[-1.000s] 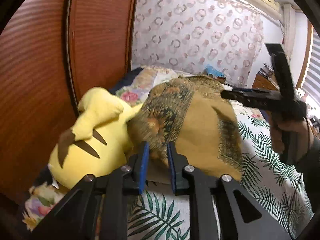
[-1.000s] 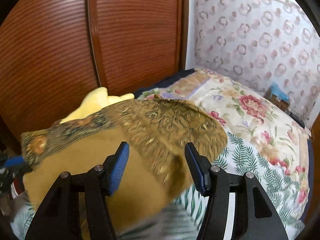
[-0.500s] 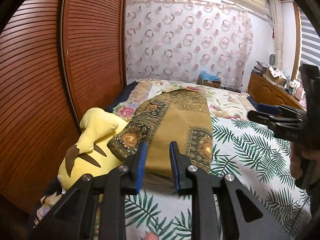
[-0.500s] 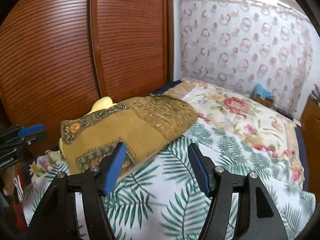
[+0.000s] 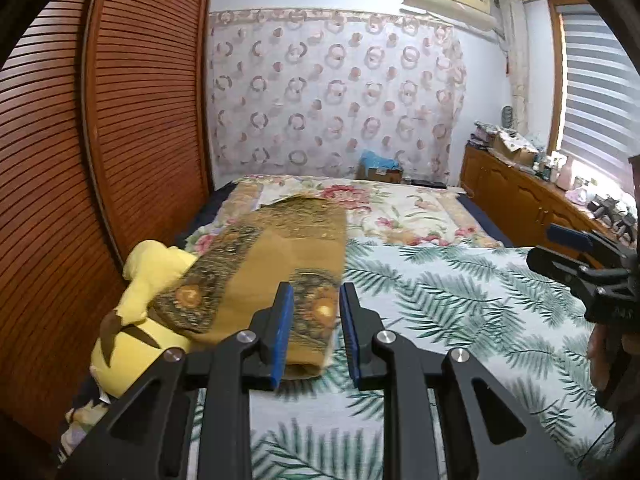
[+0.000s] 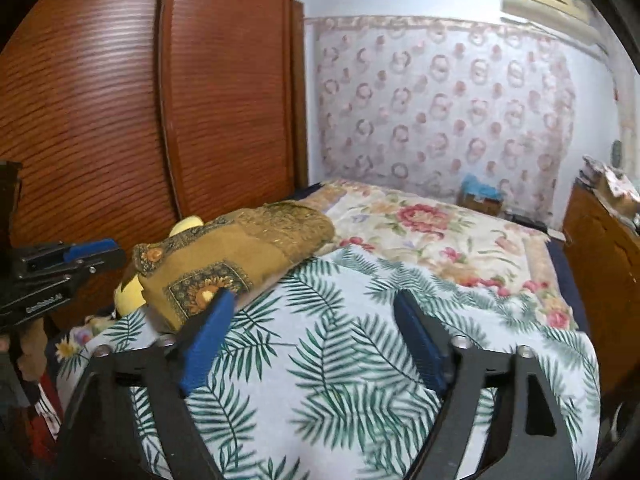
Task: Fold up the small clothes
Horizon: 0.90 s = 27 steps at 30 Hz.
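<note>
Garment: the folded mustard cloth (image 5: 276, 264) lies at the left side of the bed (image 5: 440, 304), on the palm-leaf sheet, its left edge draped over the yellow plush toy (image 5: 140, 304) against the slatted wooden doors (image 5: 120, 120).
Long axis: in the left wrist view it runs near to far, from a rolled near end up to a gold-patterned far end that reaches the floral quilt (image 5: 400, 212).
Left gripper: the left gripper (image 5: 314, 332) hovers just short of the cloth's near end; its blue pads stand a narrow gap apart with nothing between them.
Right gripper: the right gripper (image 6: 316, 340) is out over bare sheet, to the right of the cloth; its jaws have just been opening and now stand wide, with nothing between them.
Direction from jaws: the cloth lies straight ahead of the left jaws, but ahead and off to the left of the right jaws.
Nearer hand: the left, by my judgement; its jaws line up with the near end, while the right would have to cross leftward first.
Task state: the cloth looks folded and laid down, free of both grippers.
</note>
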Motion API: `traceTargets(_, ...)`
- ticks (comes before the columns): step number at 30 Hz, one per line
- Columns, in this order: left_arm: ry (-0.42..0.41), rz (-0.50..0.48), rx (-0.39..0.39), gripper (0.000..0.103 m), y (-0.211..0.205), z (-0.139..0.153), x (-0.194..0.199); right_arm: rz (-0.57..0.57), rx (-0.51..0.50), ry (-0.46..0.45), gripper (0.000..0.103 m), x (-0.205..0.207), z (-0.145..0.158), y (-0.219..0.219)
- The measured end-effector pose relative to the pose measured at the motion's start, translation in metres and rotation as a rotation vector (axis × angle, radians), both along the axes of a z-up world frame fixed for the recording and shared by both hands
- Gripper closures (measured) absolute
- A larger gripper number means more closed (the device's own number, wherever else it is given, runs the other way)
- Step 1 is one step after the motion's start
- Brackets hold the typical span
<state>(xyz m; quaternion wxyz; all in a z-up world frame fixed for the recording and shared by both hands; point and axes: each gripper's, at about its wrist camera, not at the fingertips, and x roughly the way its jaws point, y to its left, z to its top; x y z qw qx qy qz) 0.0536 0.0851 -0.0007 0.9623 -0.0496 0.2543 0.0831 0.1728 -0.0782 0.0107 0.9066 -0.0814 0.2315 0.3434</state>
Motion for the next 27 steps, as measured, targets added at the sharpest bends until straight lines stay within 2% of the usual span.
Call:
traceTargets(12, -0.006, -0.112, -0.005, 0.081, -0.062, 0.011, -0.005, -0.242, 0.054, -0.028, 0.011, -0.045, 0.014, -0.094)
traceTargets(22, -0.084, -0.158, 0.034, 0.081, -0.096, 0.063, -0.012, -0.358, 0.086, -0.088, 0.011, -0.074, 0.042, -0.135)
traceTargets(27, -0.106, -0.163, 0.043, 0.08, -0.105, 0.076, -0.017, -0.383, 0.102, -0.124, 0.011, -0.084, 0.051, -0.144)
